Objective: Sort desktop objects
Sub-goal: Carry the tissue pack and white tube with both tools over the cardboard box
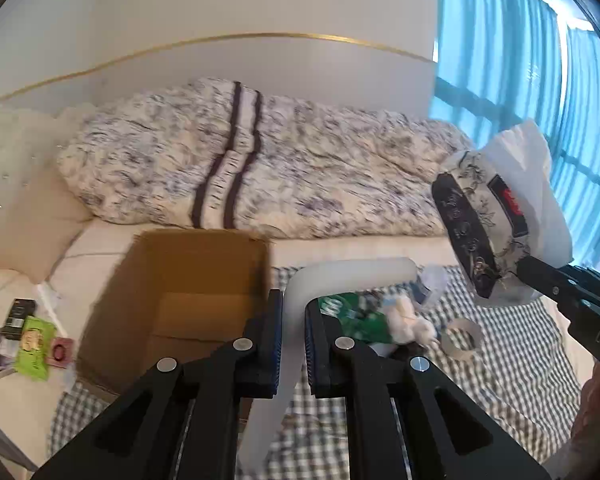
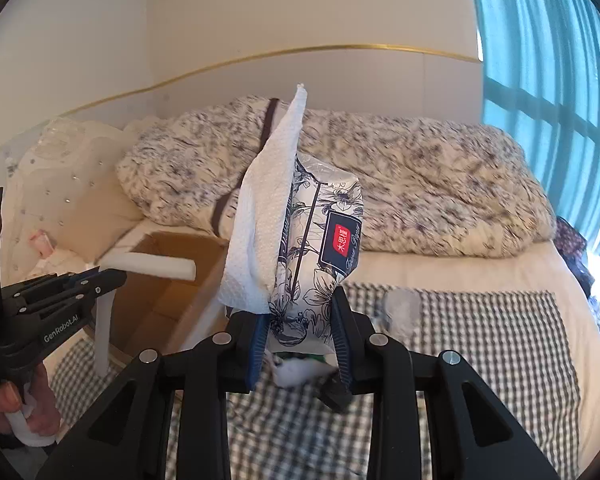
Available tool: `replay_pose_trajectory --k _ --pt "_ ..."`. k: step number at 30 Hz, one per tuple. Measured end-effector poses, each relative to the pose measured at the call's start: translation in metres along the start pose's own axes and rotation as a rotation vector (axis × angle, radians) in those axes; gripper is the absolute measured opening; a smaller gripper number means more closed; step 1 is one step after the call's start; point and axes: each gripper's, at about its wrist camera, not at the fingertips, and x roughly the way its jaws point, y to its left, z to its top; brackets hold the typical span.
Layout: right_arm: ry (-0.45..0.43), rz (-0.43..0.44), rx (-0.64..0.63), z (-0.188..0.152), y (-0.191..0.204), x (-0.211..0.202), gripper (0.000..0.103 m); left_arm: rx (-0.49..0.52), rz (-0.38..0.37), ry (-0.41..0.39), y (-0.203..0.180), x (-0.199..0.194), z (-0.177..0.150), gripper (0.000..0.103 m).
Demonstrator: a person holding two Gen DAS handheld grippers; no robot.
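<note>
Right gripper (image 2: pixel 300 332) nearest the lens, fingers (image 2: pixel 342 320) clamped on low end of tissue pack (image 2: pixel 320 248), pack held up off the bed, long axis running away from the fingers and upward, loose white tissue sheet (image 2: pixel 264 216) flopping out on its left side. Left gripper (image 1: pixel 294 320) fingers (image 1: pixel 274 336) closed on white foam piece (image 1: pixel 340 276), an L-shaped strip, one leg passing between the fingers toward the camera, other leg bending right. Cardboard box (image 1: pixel 188 280) open-topped, on the bed, just left of left gripper and ahead; from the right wrist view box (image 2: pixel 172 280) sits left and far of the pack, with left gripper and foam between pack and box. Key relation: box lies to the left of both held things, left gripper clearly nearer to it, foam already near the box's right wall; pack would need to travel left past the left gripper. Still on checked cloth (image 1: pixel 500 352): green packet (image 1: pixel 356 316), tape roll (image 1: pixel 462 338), small white fluffy item, unclear what. Likely step: carrying both items toward box; drop not yet done. Risk, as a guess: loose sheet snagging or pulling free.
</note>
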Motion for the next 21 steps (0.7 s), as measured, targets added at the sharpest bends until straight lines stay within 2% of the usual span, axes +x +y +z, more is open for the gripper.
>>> replay_pose_trajectory --k 6,12,21 --pt "-0.017 0.065 -0.030 0.012 0.033 0.008 0.029 -0.021 0.069 -0.025 0.037 -0.009 0.013 0.009" --pt "0.001 0.137 -0.061 0.021 0.066 0.026 0.029 -0.053 0.123 -0.022 0.073 -0.010 0.016 0.010" --pt "0.071 0.231 -0.094 0.019 0.109 0.063 0.029 -0.084 0.122 0.044 0.103 0.013 0.009 0.010"
